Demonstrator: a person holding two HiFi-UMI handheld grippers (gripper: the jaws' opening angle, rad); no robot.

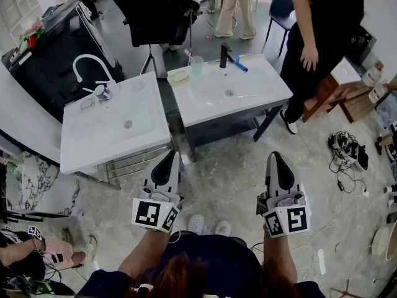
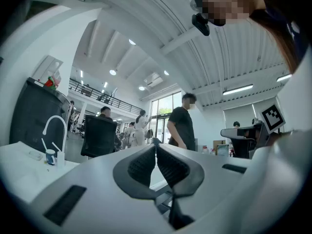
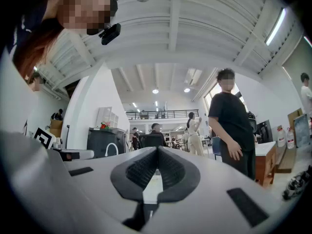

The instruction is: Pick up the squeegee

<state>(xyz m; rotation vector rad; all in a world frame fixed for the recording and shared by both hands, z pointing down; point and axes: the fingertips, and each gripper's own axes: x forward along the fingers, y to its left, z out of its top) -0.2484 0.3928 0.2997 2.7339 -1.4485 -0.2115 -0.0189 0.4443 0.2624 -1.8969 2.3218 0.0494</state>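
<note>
**A:** Where's the squeegee (image 1: 240, 65)?

**B:** Upper middle of the head view. The blue-handled thing I take for it lies at the back edge of the right bench (image 1: 260, 90), just right of the black tap (image 1: 224, 54). Both grippers sit low in the frame, well apart from it.

**A:** And the fingers?

**B:** Pressed together on the left gripper (image 1: 167, 161) and on the right gripper (image 1: 279, 160). Neither gripper view shows anything between them.

**A:** What could go wrong?

**B:** Arriving with the fingers closed would only shove the squeegee. So near the rear edge, it could slide off behind the bench. A careless approach might clip the tap or tip the cup (image 1: 197, 64) to its left. The person in black (image 1: 322, 30) stands right beside that bench at the upper right, so an arm could cross the path. Loose cables (image 1: 347, 149) lie on the floor at the right, a tripping risk if the step forward drifts that way.

**A:** Counts?

**B:** Two grippers. Two benches, and the left bench (image 1: 99, 135) carries a white tap (image 1: 87, 64), so two taps. One squeegee that I can find. One cup on the right bench.
</note>
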